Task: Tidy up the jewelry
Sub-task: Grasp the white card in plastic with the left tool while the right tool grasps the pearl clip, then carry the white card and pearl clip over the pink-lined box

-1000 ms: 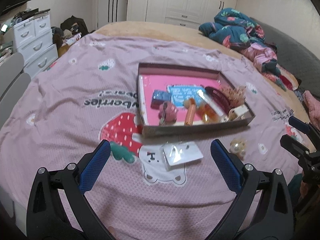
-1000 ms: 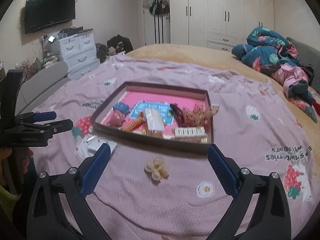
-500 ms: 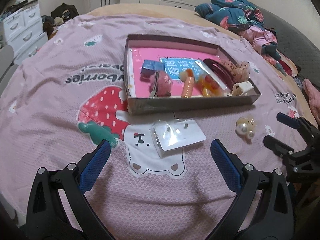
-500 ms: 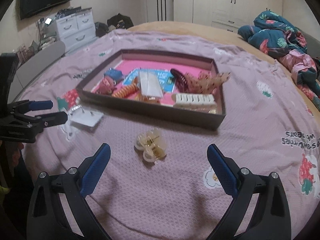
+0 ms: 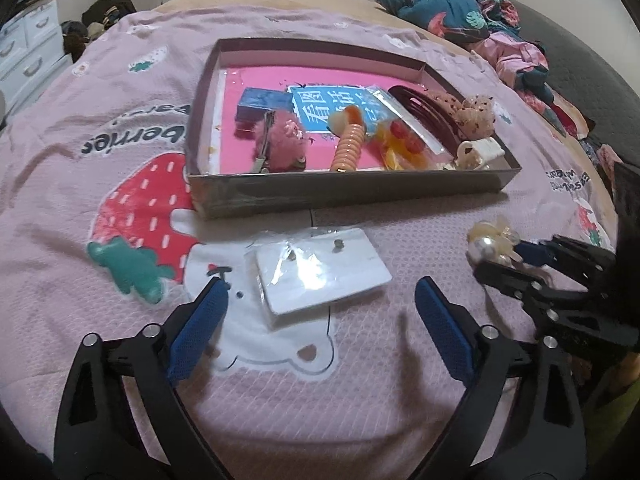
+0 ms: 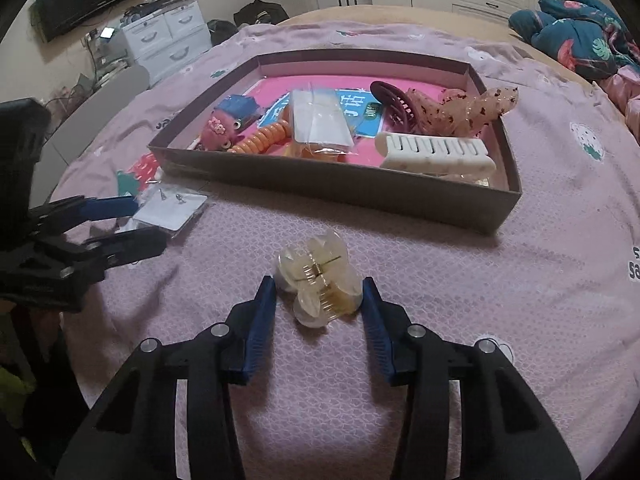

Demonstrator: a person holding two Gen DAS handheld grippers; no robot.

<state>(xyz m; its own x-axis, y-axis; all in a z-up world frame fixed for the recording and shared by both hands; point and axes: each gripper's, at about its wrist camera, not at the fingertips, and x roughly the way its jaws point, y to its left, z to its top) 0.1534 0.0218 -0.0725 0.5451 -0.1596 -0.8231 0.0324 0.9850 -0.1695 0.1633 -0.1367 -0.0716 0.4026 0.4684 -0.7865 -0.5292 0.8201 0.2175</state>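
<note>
You work on a bed [image 6: 540,264] with a pink strawberry cover; drawers [image 6: 168,36] stand behind. Your right tongs [image 6: 320,300] are closing around the clear hair claw [image 6: 320,280], hinge running crosswise, just before the box [image 6: 360,196]. Left tongs [image 5: 320,312], also closing, flank the earring card [image 5: 320,272].

Dim warm indoor light; fisheye-bent dark corners; soft shadows, slight blur.

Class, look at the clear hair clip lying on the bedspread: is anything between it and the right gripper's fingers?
Nothing visible. The hair clip already lies between the fingers of the right gripper, whose jaws are closing; only bare bedspread surrounds it.
</note>
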